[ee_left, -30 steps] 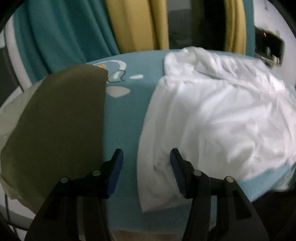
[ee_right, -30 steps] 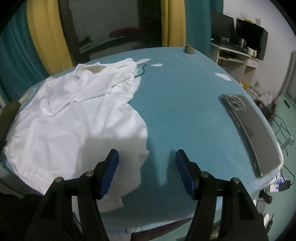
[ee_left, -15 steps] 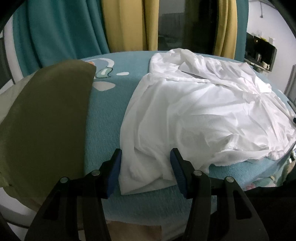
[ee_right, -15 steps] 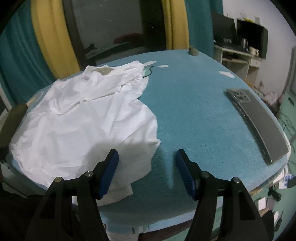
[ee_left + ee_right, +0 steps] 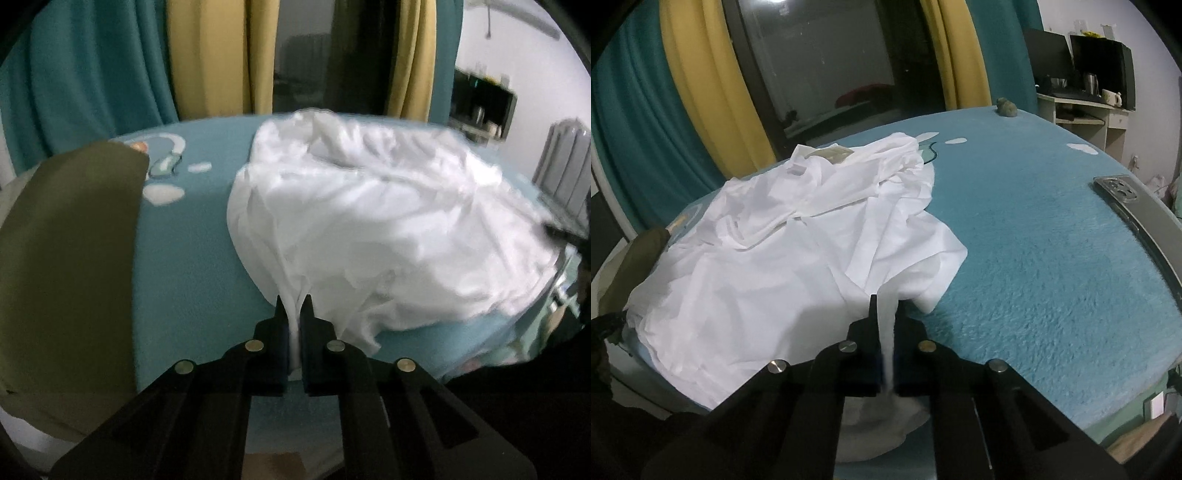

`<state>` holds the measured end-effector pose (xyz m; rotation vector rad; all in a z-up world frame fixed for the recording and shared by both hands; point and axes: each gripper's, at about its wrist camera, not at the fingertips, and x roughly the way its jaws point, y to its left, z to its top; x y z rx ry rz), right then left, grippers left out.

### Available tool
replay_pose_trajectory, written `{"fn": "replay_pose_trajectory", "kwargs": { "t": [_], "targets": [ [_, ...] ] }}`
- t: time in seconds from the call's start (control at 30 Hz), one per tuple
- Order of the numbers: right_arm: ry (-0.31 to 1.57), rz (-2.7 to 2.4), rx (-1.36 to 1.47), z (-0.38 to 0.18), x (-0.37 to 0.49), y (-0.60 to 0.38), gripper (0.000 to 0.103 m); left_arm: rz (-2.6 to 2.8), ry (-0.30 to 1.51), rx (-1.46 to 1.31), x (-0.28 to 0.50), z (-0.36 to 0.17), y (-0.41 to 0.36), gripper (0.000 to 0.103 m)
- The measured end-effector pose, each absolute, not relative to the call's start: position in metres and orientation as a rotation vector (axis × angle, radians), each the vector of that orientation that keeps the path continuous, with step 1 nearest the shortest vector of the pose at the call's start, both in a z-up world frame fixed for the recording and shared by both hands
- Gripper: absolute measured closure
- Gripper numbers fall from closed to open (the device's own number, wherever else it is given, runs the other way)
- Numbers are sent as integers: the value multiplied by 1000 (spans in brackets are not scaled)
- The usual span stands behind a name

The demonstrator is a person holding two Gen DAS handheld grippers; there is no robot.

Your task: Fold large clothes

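On the teal surface (image 5: pixel 1052 258) I see the white shirt (image 5: pixel 768 266) lying crumpled near the front edge. My left hand-held gripper (image 5: pixel 294 306) has just closed its jaws, clamped on a bunched fold at the shirt's near left corner. My right hand-held gripper (image 5: pixel 886 306) has just closed too, pinching a strip of cloth at the near right hem. Both point downward at a slant. An olive cloth (image 5: pixel 66 258) lies to the left, a phone (image 5: pixel 1137 221) far right.

The garment (image 5: pixel 783 258) lies heaped on the blanket (image 5: pixel 1034 258), bunched toward its near edge. A cushion (image 5: pixel 66 258) sits just left of it, a phone (image 5: pixel 1137 221) well off to its right. Curtains (image 5: pixel 207 55) hang behind, a desk (image 5: pixel 1082 114) far right.
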<state>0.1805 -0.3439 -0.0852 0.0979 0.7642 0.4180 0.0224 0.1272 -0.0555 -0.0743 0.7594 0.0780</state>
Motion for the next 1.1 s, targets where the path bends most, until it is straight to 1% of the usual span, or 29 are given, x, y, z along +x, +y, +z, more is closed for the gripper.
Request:
{"fn": "replay_pose_trajectory", "kwargs": {
  "t": [0.17, 0.33, 0.73, 1.1],
  "targets": [
    [745, 410, 64, -78, 170, -340, 99, 60, 630, -109, 11, -29, 128, 97],
    [703, 400, 63, -64, 163, -347, 100, 68, 551, -145, 5, -10, 131, 98],
    [562, 319, -3, -15, 147, -364, 100, 88, 454, -128, -1, 22, 143, 98],
    [481, 283, -17, 25, 161, -374, 100, 107, 355, -128, 9, 54, 167, 98]
  ]
}}
